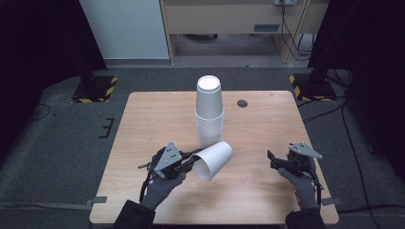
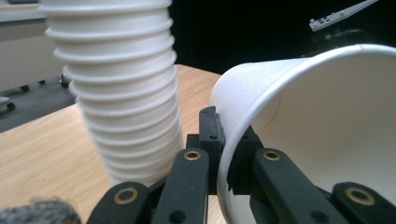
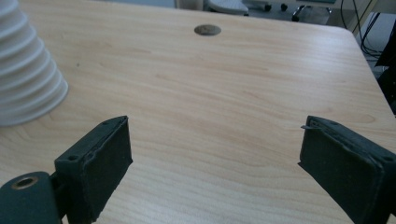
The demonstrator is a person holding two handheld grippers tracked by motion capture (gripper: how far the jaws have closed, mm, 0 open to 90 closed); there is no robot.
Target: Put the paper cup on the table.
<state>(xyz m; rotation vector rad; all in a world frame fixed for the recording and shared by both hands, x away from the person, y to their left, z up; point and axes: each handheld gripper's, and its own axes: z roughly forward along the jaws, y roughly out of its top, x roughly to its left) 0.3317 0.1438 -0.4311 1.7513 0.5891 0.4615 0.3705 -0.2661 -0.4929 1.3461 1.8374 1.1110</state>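
Just right of the cup stack [image 1: 209, 112], the left gripper [image 1: 190, 161] pinches a tilted paper cup [image 1: 213, 160] by its rim; the right gripper [image 1: 272, 160] hangs spread wide over bare surface [image 1: 143, 124].

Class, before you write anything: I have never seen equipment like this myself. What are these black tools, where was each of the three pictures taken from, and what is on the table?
A person in grey gloves holds a hand-held two-jaw tool in each hand; there is no robot arm. The high view looks down on the light wooden table from above. The other two pictures come from small cameras riding on each tool, looking along its black jaws.

On the table stands a tall stack of white paper cups, mouths down. The left gripper is shut on the rim of a single white paper cup, one jaw inside and one outside, holding it tipped on its side beside the stack. The right gripper has its jaws wide apart above bare wood, holding nothing. A small dark round cap is set in the tabletop beyond the stack.
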